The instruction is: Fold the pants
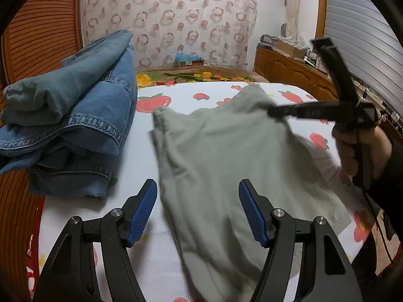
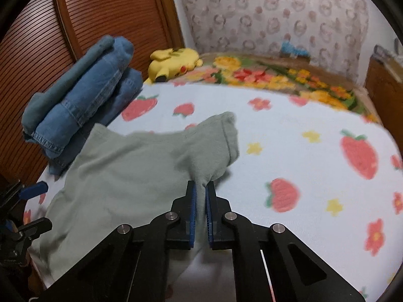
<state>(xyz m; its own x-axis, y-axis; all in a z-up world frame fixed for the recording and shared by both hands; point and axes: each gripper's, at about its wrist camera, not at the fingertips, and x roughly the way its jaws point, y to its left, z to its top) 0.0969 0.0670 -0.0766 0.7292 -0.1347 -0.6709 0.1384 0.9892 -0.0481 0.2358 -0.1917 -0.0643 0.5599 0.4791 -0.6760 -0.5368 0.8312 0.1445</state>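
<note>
Strawberry and flower prints are covering the white bed sheet, which is carrying everything in this scene, and a floral blanket is lying along its far edge below a curtain patterned with rings. Pale green pants are lying spread across the near middle of the bed, with one part lifted off the sheet.

On the right, the right gripper is pinching a raised fold of the green fabric; its blue-padded jaws are standing close together with the cloth clamped between them, and the fabric is hanging down from that pinch toward the bed. In the left wrist view this gripper is showing as a blurred black tool at the far right part of the pants, with the person's hand wrapped around its handle.

Nearer the camera, the left gripper is hovering over the near edge of the pants with its jaws wide apart, holding nothing; the green cloth is passing below and between the two blue pads. Whether the pads are touching the fabric is not clear.

On the left side of the bed, a stack of folded denim garments is sitting just beside the green pants, with a grey-blue piece lying on top. Farther back, a yellow plush toy is resting on the floral blanket beside the slatted wooden headboard. A wooden cabinet is standing at the far right.
</note>
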